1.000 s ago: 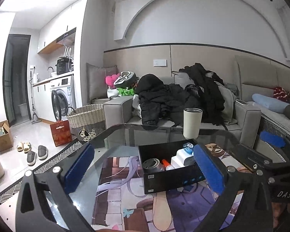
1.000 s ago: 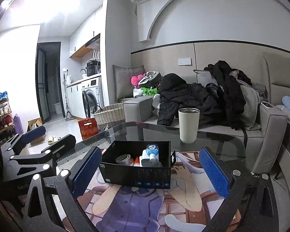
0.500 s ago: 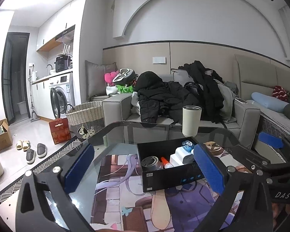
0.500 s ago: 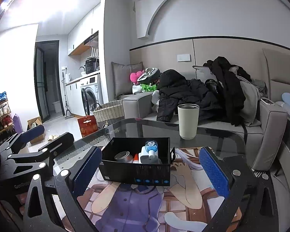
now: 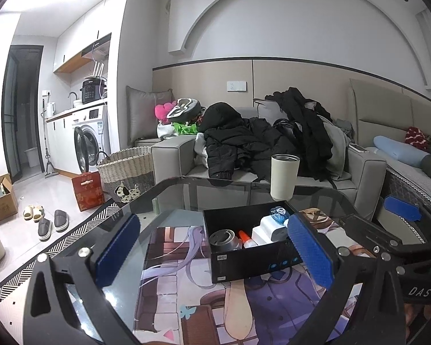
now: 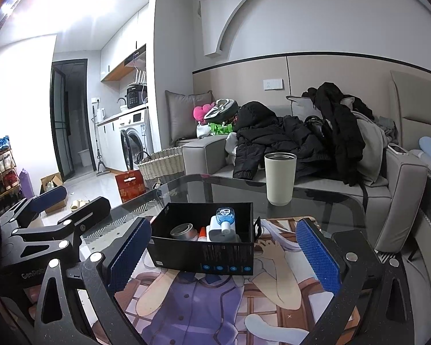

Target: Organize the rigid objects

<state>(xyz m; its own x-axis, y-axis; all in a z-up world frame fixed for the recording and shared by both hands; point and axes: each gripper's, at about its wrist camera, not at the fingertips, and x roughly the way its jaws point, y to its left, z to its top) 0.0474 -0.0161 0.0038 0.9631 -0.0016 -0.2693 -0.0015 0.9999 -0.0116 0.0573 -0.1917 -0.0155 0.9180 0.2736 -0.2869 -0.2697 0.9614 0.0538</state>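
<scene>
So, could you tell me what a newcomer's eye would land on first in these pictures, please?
Probably the open black cardboard box mid-table, on a purple anime-print mat, holding a grey metal tin, an orange-capped tube and a white-and-blue device. Behind it a cream cylindrical tumbler stands on the dark glass table. Both blue-padded grippers, left and right, hang open and empty before the box.

The box (image 6: 204, 254) sits on the mat (image 6: 204, 302); the cup (image 6: 280, 179) stands behind, seemingly on glass.

Grey sofa (image 5: 273, 172), white arched wall (image 5: 301, 23), washing machine (image 5: 90, 136)
</scene>
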